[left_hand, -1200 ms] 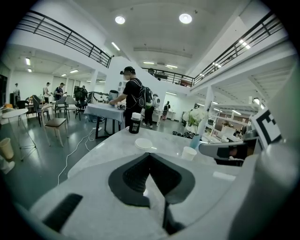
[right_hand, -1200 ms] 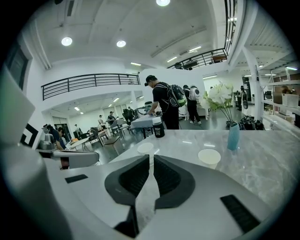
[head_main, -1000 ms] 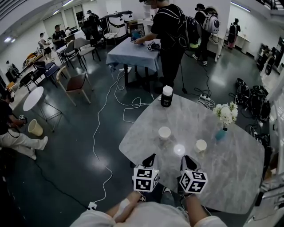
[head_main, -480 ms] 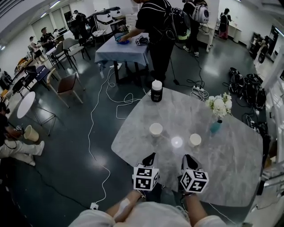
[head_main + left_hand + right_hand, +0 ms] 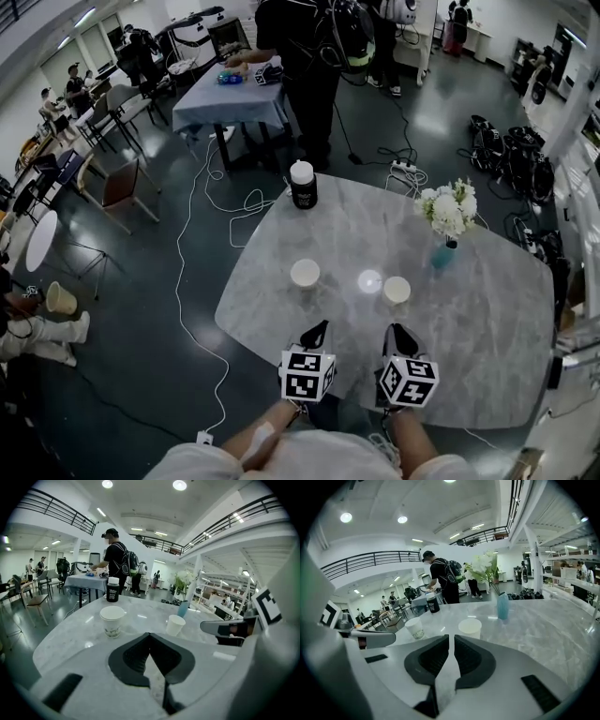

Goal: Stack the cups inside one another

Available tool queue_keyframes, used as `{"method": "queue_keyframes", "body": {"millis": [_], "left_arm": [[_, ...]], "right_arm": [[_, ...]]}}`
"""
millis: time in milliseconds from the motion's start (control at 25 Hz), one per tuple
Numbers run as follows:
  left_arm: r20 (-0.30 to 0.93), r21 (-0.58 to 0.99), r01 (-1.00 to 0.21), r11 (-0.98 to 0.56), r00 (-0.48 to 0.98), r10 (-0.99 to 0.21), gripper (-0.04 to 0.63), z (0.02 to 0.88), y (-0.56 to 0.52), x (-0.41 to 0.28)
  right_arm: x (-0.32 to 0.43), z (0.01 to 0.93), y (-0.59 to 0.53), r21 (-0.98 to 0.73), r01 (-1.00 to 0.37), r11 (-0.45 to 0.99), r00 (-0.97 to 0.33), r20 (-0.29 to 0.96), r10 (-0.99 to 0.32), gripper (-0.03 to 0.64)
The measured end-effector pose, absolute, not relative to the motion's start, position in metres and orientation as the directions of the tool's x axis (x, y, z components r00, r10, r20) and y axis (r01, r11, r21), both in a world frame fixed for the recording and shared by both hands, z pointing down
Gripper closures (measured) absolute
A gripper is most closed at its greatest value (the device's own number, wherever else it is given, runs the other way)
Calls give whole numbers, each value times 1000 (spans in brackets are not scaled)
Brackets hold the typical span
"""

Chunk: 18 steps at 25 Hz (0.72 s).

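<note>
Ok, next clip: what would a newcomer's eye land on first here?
Two white paper cups stand upright and apart on the grey marble table, the left cup and the right cup, not yet stacked. At the near edge the left hand-held gripper and right hand-held gripper point toward them, shut and empty. Behind the right cup stand white flowers in a blue vase.

Recessed ceiling lights (image 5: 346, 517) reflected in dark glossy floor (image 5: 141, 281). Chairs (image 5: 120, 185) set near cloth-covered table (image 5: 225, 98). Balcony railing (image 5: 51, 508) mounted along white wall (image 5: 393, 543).
</note>
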<state>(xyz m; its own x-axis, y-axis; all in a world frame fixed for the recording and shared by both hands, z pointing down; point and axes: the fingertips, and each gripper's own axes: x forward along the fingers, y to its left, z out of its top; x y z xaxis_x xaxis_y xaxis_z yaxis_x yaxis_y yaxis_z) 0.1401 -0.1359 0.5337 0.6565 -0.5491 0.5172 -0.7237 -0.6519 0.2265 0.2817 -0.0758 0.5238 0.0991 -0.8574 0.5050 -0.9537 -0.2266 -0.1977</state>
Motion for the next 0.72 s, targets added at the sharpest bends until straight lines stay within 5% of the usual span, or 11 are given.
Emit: {"method": "queue_keyframes", "body": {"millis": [720], "left_arm": [[605, 239, -715, -657, 639, -474, 600, 583, -164, 201]], "right_arm": [[328, 580, -111, -220, -945, -242, 70, 587, -807, 523]]}}
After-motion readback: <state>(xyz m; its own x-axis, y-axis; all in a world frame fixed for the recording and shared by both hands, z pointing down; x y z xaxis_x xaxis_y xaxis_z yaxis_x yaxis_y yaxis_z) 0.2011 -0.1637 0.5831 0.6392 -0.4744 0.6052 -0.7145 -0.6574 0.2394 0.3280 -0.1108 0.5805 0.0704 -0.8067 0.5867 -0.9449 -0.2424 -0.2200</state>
